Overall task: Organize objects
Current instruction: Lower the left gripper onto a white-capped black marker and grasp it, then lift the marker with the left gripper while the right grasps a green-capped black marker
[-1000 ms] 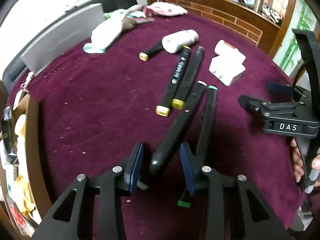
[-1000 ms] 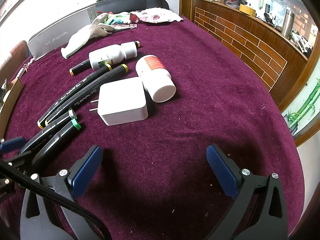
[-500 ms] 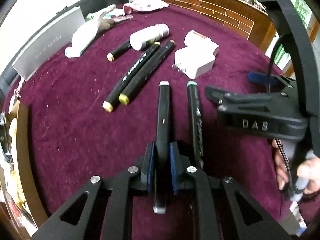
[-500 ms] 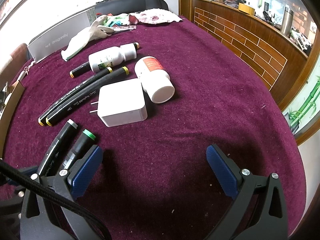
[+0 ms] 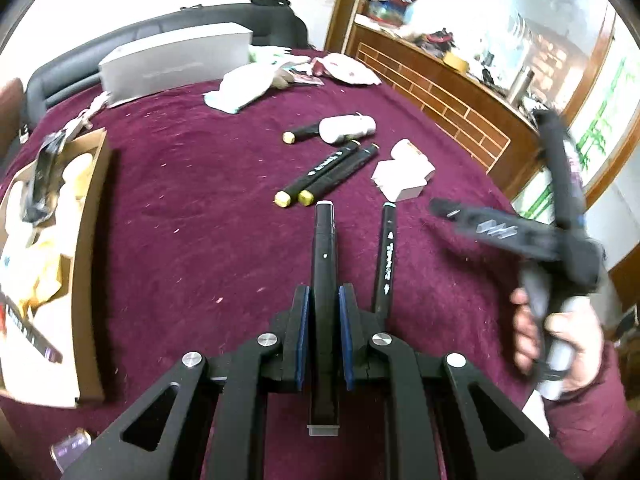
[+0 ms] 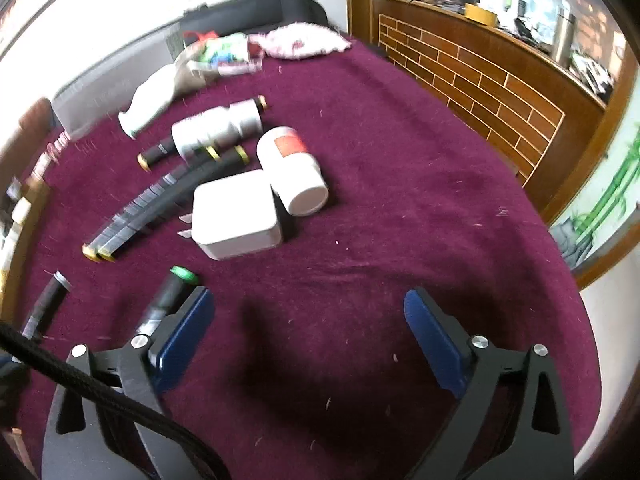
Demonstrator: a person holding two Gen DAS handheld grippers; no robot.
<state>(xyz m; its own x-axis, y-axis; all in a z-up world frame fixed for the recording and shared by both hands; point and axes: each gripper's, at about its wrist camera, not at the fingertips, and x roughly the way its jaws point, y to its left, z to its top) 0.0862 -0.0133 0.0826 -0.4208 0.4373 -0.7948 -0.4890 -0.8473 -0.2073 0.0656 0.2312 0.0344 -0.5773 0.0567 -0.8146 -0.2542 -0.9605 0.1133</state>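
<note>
We had the left gripper (image 5: pixel 324 336) clamped on a black grey-capped marker (image 5: pixel 325 264), both blue pads pressed flat against its barrel, the marker pointing straight ahead and its grey cap sticking out behind the pads. Whether it was clear of the maroon cloth (image 5: pixel 180 208) we could not tell. Just to its right a green-capped marker (image 5: pixel 387 256) lay on the cloth, close beside it but apart.

Ahead of these, two yellow-capped markers (image 5: pixel 326 174) lay side by side and touching. Beyond them another yellow-capped marker (image 5: pixel 302 134) lay against a white bottle (image 5: pixel 347 128). To the right sat a white charger (image 5: pixel 402 178) with a white jar (image 5: pixel 408 150) just behind it. A cardboard box (image 5: pixel 90 240) of odds and ends stood at the left edge.

Our right gripper (image 6: pixel 308 340) hung over bare cloth with its jaws spread wide and nothing between them. In its view the green-capped marker (image 6: pixel 170 294) lay just outside the left pad, and the charger (image 6: pixel 236 214) and jar (image 6: pixel 292 170) lay ahead, touching. In the left view the right gripper (image 5: pixel 516 232) was blurred, gripped by our right hand (image 5: pixel 560 344).
</note>
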